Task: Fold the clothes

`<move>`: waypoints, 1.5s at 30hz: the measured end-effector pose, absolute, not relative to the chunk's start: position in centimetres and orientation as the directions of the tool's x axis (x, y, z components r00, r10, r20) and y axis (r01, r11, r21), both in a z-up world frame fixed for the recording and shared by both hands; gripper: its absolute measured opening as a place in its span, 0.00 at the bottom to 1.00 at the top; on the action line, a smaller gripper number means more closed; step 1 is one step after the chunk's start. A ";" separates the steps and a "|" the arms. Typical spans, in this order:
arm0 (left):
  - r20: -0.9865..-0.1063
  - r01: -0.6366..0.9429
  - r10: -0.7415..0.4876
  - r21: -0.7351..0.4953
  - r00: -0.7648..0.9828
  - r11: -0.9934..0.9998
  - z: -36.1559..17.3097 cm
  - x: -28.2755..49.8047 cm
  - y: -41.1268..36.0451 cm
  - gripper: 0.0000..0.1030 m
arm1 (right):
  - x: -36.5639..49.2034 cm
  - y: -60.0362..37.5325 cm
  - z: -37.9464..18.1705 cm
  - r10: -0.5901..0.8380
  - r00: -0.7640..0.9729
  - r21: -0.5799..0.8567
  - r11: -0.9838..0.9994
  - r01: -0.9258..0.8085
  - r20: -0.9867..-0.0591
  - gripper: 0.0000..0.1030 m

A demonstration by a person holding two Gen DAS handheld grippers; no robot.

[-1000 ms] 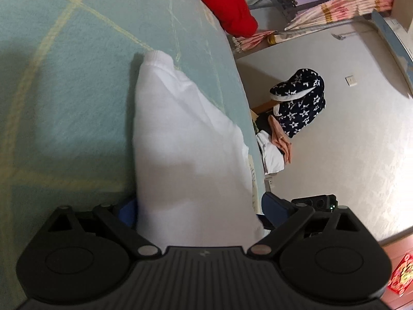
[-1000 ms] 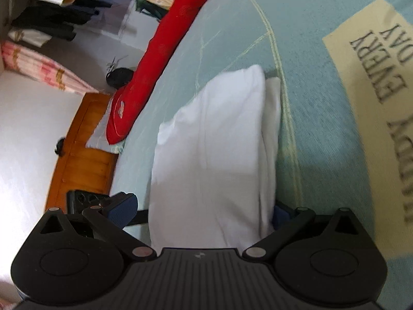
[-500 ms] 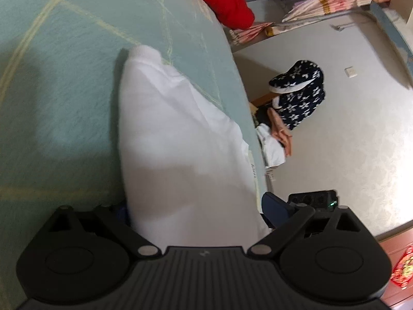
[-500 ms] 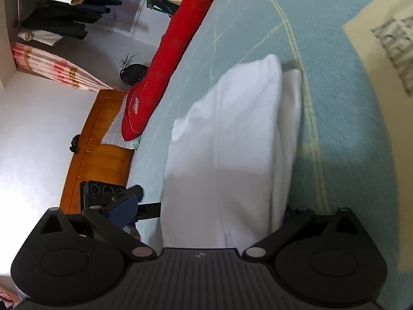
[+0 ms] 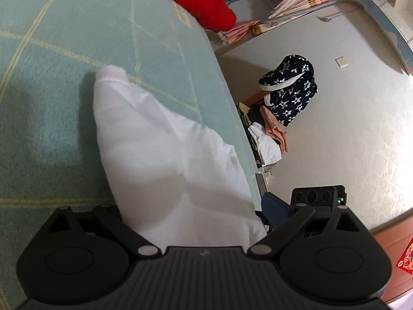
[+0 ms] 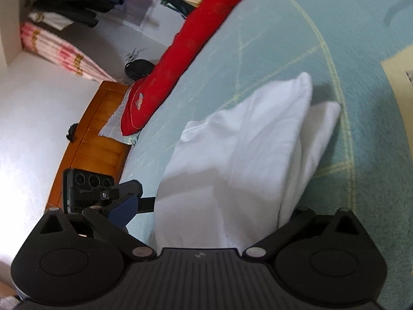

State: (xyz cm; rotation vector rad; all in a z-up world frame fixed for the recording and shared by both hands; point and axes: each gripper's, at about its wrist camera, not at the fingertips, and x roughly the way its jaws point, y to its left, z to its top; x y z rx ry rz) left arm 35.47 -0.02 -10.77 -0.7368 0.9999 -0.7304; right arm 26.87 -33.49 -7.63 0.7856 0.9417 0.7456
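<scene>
Both the left gripper (image 5: 191, 206) and right gripper (image 6: 214, 217) clamp the white folded cotton garment (image 5: 160, 149), its long axis running forward from the jaws across the teal blanket (image 5: 51, 51).

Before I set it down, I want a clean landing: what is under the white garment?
Under the white garment only the teal blanket shows, with a second white layer beneath the top fold. Whatever lies directly beneath the cloth is covered.
</scene>
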 end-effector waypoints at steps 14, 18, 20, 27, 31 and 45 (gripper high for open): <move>-0.447 0.209 -0.799 -0.805 0.403 0.556 -8.7 33.9 2.7 0.93 | 26.1 -31.6 -5.5 0.840 0.378 0.819 0.504 -0.274 -0.390 1.00; -0.439 0.209 -0.791 -0.803 0.426 0.559 -8.1 33.1 4.7 0.93 | 26.1 -29.9 -4.7 0.841 0.365 0.807 0.511 -0.297 -0.398 1.00; -0.437 0.206 -0.785 -0.802 0.439 0.561 -7.7 32.8 5.9 0.93 | 26.1 -28.8 -4.3 0.844 0.356 0.803 0.511 -0.307 -0.401 1.00; -0.439 0.192 -0.753 -0.788 0.491 0.585 -6.3 31.1 10.7 0.93 | 26.4 -23.4 -2.9 0.860 0.309 0.792 0.499 -0.352 -0.405 1.00; -0.440 0.173 -0.725 -0.781 0.529 0.600 -5.4 30.1 14.2 0.93 | 26.7 -19.5 -2.2 0.870 0.275 0.782 0.489 -0.387 -0.408 1.00; -0.472 0.077 -0.607 -0.746 0.639 0.661 -3.1 28.3 26.3 0.93 | 28.8 -5.1 -0.2 0.906 0.147 0.771 0.416 -0.483 -0.397 1.00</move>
